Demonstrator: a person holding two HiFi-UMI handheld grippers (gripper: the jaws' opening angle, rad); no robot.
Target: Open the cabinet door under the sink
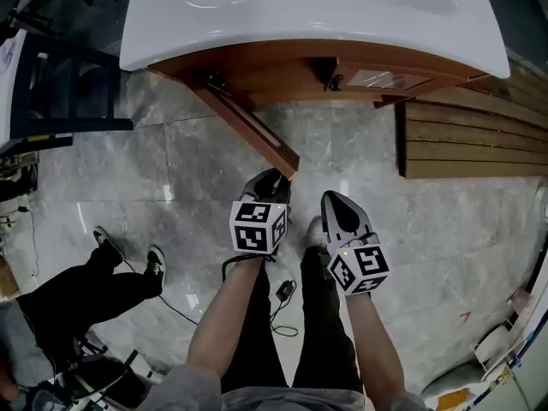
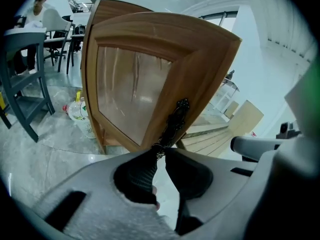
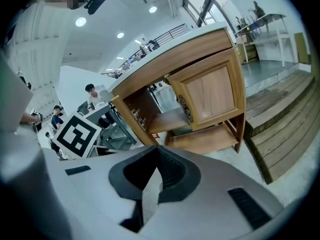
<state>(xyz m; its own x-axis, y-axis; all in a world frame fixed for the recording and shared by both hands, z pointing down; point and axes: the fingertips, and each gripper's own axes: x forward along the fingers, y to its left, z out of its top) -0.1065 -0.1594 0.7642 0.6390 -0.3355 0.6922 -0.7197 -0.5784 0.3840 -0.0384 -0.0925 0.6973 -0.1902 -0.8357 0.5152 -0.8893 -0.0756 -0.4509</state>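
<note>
left hand-held gripper (image 1: 272,178): clenched on lower end of the dark ornate handle (image 2: 175,120); pads seem to bite only its tip, tho the wide-angle view makes the depth hard to judge
cabinet door (image 1: 248,128): straight ahead of the left tips, free edge right at them; swung well out from the cabinet (image 1: 282,68) under the sink (image 1: 214,15); its panelled face fills the view beyond the jaws
right hand-held gripper (image 1: 336,204): jaws together on nothing; just beside the left one, clear of the door; ahead of it the open bay & the second door (image 3: 210,94), shut
step: final part of the swing, by my judgement; door approx. square to the cabinet front
pull: follow the door's arc, not a straight line back; let the wrist turn w/ the hinge so the handle isn't twisted out of the pads
grip: thin hold on the handle end could slip; go slow & steady, no jerk; don't lever down on it
finish: stop before the hinge limit; release only once the door rests open
right side: hold it off the door's path
</note>
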